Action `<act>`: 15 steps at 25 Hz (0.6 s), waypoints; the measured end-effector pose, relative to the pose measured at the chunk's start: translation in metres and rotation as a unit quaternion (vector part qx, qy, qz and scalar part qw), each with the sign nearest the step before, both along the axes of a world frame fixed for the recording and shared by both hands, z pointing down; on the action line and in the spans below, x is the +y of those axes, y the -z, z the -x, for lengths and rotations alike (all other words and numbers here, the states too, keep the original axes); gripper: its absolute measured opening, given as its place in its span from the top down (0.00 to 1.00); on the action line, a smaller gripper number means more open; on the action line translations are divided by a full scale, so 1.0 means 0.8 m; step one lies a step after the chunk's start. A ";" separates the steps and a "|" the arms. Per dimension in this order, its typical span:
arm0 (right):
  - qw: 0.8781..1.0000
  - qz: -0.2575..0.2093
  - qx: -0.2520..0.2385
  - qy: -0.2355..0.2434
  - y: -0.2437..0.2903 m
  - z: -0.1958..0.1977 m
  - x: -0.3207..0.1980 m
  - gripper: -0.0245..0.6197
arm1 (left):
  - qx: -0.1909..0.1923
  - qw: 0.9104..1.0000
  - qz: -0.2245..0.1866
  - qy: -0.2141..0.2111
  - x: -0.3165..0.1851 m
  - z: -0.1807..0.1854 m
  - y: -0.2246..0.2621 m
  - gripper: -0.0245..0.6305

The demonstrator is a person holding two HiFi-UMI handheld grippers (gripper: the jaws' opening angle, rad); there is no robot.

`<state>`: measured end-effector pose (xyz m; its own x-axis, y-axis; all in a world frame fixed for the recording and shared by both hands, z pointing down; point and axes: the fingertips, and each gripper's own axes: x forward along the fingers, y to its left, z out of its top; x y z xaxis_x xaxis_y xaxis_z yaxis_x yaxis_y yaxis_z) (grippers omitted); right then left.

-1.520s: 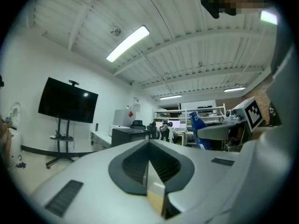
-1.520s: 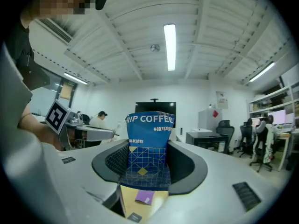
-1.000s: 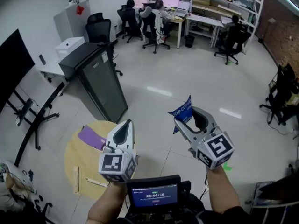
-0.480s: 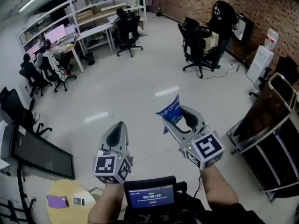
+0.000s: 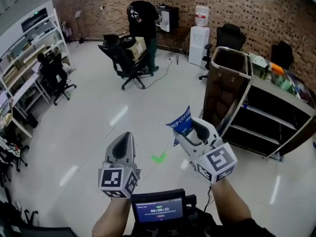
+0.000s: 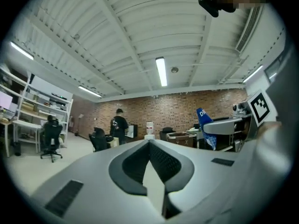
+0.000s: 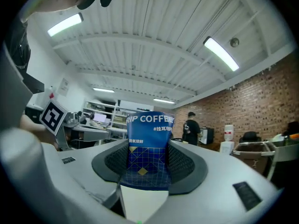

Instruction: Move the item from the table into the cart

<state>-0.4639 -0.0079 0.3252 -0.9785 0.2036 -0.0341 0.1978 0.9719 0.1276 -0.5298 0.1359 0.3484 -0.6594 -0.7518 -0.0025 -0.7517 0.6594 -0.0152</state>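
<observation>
The right claw (image 5: 183, 134) is gripping the blue foil drip-coffee sachet (image 7: 148, 143) by its lower part. Its jaws are standing partway in and pressing on the packet, most of which is sticking up above the pads. The left claw (image 6: 150, 146) is resting with its tips together, carrying nothing. The sachet is hanging in the air over the floor, short of the dark shelved cart with the brown bin-like end (image 5: 224, 90), which is standing ahead and to the right.

The packet looks thin, slick and floppy, so I judge that a jolt in walking is the likeliest way of losing it: it could be twisting or sliding out and dropping to the floor. Letting go too soon, or over the cart's frame rather than a shelf or the bin, could be sending it off the edge.

The pale glossy floor (image 5: 98, 127) is reflecting the ceiling lights, with a small green mark (image 5: 158, 157) lying just ahead of the claws. A red brick wall (image 5: 256, 9) is closing the far side, where a white water dispenser (image 5: 200, 31) is standing. A person in black (image 5: 142, 21) is standing beside a black office chair (image 5: 121, 58). No bench is showing.
</observation>
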 end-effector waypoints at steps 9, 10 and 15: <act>0.982 0.023 0.015 -0.186 -0.002 -0.030 -0.266 0.63 | -0.002 0.985 -0.003 -0.175 -0.283 0.036 0.001 0.96; 0.978 0.025 0.012 -0.206 -0.001 -0.048 -0.308 0.63 | -0.003 0.981 -0.005 -0.193 -0.329 0.027 0.001 0.96; 0.962 0.014 0.007 -0.273 -0.010 -0.149 -0.496 0.63 | 0.006 0.969 -0.011 -0.248 -0.542 -0.046 -0.007 0.96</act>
